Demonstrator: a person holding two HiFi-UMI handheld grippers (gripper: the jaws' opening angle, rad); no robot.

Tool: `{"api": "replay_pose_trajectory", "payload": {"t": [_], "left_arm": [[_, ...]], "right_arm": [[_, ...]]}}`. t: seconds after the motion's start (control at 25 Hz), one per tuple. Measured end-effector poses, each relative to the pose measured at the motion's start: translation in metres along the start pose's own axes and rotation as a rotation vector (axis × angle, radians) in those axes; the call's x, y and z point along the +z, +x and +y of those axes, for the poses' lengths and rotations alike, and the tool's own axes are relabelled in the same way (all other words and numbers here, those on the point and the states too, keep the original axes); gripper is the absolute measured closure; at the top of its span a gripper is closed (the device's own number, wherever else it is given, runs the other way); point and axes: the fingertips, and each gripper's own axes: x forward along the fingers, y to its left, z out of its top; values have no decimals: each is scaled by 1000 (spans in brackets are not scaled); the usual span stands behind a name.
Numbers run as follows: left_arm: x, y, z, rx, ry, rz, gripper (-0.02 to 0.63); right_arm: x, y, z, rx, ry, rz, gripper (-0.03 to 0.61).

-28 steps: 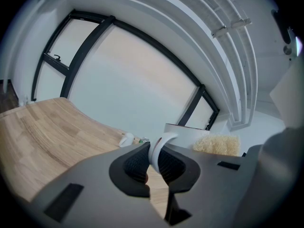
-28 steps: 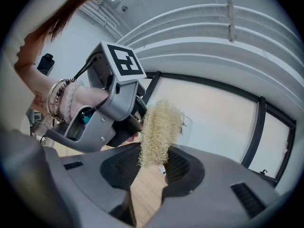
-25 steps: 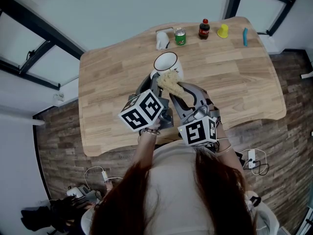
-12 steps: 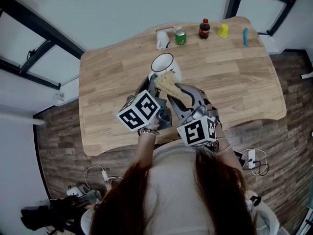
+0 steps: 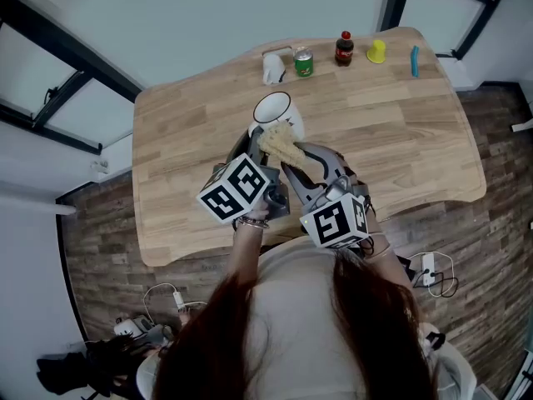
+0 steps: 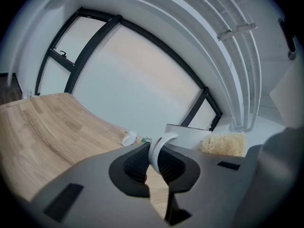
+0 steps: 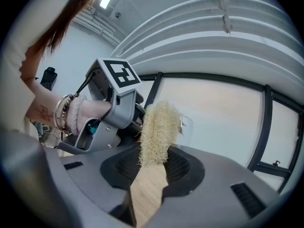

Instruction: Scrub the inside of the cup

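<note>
Lining up the scrub: left gripper (image 5: 255, 136) pinches the cup (image 5: 273, 108) by its handle at frame centre; right gripper (image 5: 288, 160) is clamped on the loofah (image 5: 275, 142), just below the rim, seemingly not inside. Next, push it into the mouth. Bare table (image 5: 183, 140) lies either side; the can (image 5: 303, 62) and bottle (image 5: 344, 48) sit well apart, up top.

A light wooden desk (image 5: 400, 132) is seen from above, set on a dark plank floor (image 5: 100, 248). Along its far edge a row is formed by a white object (image 5: 271, 67), a green can (image 5: 303, 62) just beside it, a red-capped dark bottle (image 5: 344, 48), a yellow object (image 5: 376, 52) and a blue object (image 5: 414, 61).
</note>
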Motion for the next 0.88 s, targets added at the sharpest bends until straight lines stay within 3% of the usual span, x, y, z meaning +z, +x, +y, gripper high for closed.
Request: {"api": "replay_pose_trajectory", "payload": {"t": [0.88], "left_arm": [[1,-1,17,89,105,-75,584]], "right_arm": [[-10,-7,-6,10,-1,30,445]]}}
